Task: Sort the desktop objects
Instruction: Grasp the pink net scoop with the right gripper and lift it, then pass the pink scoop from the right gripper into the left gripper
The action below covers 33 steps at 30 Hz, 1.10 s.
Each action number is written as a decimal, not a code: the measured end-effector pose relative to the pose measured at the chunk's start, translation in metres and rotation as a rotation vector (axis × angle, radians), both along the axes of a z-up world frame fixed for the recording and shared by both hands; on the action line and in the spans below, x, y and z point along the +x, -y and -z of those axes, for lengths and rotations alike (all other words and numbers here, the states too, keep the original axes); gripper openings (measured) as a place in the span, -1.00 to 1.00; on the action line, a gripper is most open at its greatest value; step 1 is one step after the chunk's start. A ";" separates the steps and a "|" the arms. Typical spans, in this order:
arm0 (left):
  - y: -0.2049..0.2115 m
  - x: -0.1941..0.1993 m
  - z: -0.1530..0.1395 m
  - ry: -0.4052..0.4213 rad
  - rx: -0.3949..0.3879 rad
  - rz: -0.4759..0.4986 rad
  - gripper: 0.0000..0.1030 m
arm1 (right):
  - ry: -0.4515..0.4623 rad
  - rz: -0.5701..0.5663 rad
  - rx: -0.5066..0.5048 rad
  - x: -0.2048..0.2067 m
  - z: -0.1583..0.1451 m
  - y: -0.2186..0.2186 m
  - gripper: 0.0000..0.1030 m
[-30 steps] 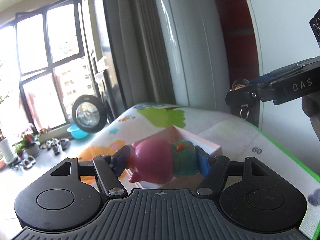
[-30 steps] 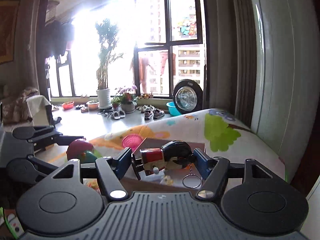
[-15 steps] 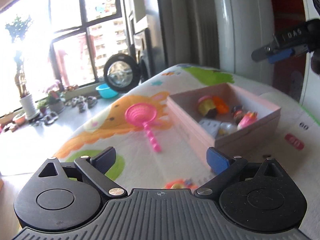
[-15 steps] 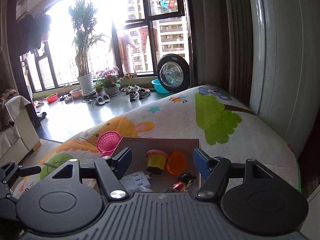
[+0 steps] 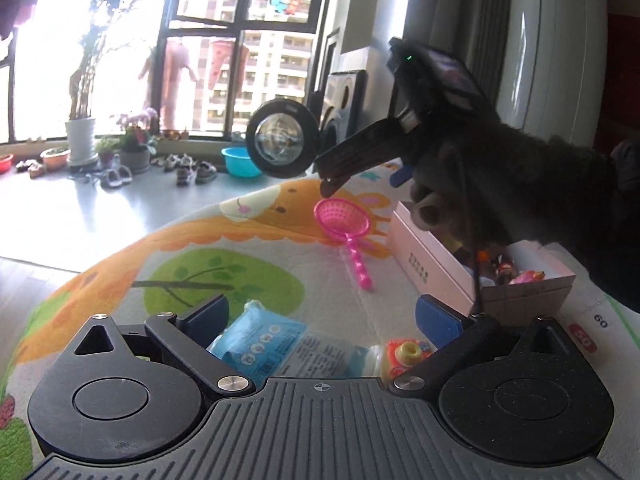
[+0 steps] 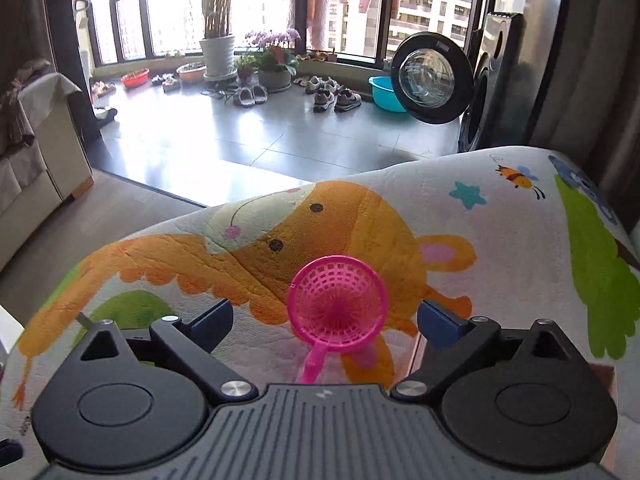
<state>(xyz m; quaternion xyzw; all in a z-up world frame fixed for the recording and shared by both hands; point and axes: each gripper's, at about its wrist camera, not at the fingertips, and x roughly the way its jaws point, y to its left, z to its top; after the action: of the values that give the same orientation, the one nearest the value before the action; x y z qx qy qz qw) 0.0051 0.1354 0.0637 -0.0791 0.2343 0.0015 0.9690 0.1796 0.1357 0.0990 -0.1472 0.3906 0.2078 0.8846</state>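
My left gripper (image 5: 324, 316) hangs low over the mat, its jaws opening. A blue wipes packet (image 5: 260, 344) lies below and between them, untouched by the pads. A small yellow-and-orange toy (image 5: 404, 354) lies by the right finger. My right gripper (image 6: 328, 322), jaws opening too, hovers over the pink toy sieve (image 6: 340, 304), which shows between the fingers without contact. In the left wrist view a dark-gloved hand holds the right gripper (image 5: 366, 180) above the sieve (image 5: 342, 220). Right of the sieve stands the pink box (image 5: 432, 276) with several small toys inside.
A cartoon-print play mat (image 6: 500, 240) covers the table, with a ruler strip (image 5: 600, 328) along its right edge. Beyond the far edge are a tiled floor, shoes, potted plants, a blue basin (image 6: 386, 96) and a washing machine (image 6: 432, 80). A sofa stands at the left.
Both grippers opened and let go of their toys, the pink pig figure and the keyring figure. Both then swung left of the box and down; the right one now hangs over the sieve.
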 end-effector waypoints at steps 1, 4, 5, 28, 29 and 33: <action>-0.005 -0.002 0.001 -0.002 -0.020 -0.010 0.99 | -0.012 0.014 -0.036 0.012 0.012 -0.009 0.93; -0.019 -0.007 0.003 -0.011 -0.083 -0.045 0.99 | -0.039 0.051 -0.127 0.036 0.040 -0.028 0.93; -0.022 -0.008 0.003 -0.010 -0.094 -0.053 0.99 | -0.059 0.072 -0.163 0.041 0.049 -0.033 0.93; 0.055 -0.055 0.024 -0.155 -0.006 0.283 1.00 | -0.263 -0.167 0.321 -0.195 -0.015 0.123 0.66; 0.060 -0.057 0.024 -0.158 0.004 0.290 1.00 | -0.203 -0.160 0.346 -0.203 -0.018 0.134 0.79; 0.068 -0.057 0.025 -0.182 0.011 0.299 1.00 | -0.016 -0.095 0.263 -0.226 -0.006 0.168 0.70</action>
<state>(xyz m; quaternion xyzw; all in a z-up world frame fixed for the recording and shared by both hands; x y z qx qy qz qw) -0.0517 0.0677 0.0386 -0.0374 0.3303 -0.1343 0.9335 -0.0468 -0.0325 0.1046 -0.0466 0.3594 0.3002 0.8824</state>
